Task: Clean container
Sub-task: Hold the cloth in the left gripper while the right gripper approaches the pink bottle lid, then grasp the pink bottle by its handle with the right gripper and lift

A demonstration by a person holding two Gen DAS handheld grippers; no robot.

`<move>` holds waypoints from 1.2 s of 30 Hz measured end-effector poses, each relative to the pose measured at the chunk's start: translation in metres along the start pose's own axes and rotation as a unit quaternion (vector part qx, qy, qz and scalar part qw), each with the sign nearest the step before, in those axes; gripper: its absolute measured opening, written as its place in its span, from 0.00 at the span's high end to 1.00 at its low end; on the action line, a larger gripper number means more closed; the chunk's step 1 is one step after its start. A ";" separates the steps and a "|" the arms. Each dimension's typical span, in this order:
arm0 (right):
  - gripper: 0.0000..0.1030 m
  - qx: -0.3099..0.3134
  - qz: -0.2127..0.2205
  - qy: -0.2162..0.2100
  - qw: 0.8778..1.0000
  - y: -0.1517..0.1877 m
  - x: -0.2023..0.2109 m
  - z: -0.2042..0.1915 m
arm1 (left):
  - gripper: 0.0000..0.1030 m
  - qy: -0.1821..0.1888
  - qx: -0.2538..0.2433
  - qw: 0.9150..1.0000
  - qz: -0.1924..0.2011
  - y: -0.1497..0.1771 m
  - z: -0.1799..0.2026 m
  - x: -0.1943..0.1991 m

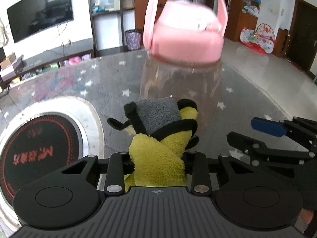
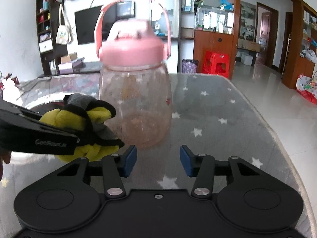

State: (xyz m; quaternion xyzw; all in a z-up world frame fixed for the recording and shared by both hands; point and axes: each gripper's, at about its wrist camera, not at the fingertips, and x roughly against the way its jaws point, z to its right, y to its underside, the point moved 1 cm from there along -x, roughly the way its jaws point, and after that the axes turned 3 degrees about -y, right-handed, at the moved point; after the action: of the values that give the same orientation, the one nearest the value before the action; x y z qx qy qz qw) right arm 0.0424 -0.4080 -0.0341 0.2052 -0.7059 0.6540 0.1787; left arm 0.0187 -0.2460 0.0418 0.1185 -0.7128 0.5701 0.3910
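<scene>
A clear plastic bottle (image 2: 136, 107) with a pink lid and carry handle stands upright on the glass table; in the left wrist view its body (image 1: 180, 91) is close ahead and blurred. My left gripper (image 1: 156, 158) is shut on a yellow, grey and black cloth (image 1: 158, 138), which touches the bottle's lower side. The cloth also shows in the right wrist view (image 2: 87, 119), at the bottle's left. My right gripper (image 2: 158, 160) is open and empty, just in front of the bottle's base. It also shows in the left wrist view (image 1: 255, 132), at the right.
The glass table (image 2: 227, 123) has a star-pattern surface. A round induction hob (image 1: 39, 150) is set into it at the left. Beyond are a TV, shelves, a red stool (image 2: 216, 63) and a tiled floor at the right.
</scene>
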 end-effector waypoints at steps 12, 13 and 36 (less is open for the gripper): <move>0.50 0.003 0.071 0.016 0.997 -0.051 0.016 0.011 | 0.68 -0.001 -0.007 1.000 0.023 -0.029 -0.014 0.021; 0.50 0.004 0.074 0.017 0.997 -0.054 0.015 0.011 | 0.68 -0.003 -0.008 1.000 0.025 -0.032 -0.016 0.023; 0.61 0.041 0.105 0.028 0.993 -0.093 -0.019 0.021 | 0.68 -0.017 0.006 0.999 0.032 -0.048 -0.045 0.023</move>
State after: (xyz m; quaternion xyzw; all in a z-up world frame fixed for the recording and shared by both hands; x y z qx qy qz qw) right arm 0.1074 -0.4334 0.0331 0.1189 -0.6906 0.7031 0.1207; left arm 0.0517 -0.2143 0.0947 0.1076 -0.7191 0.5848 0.3596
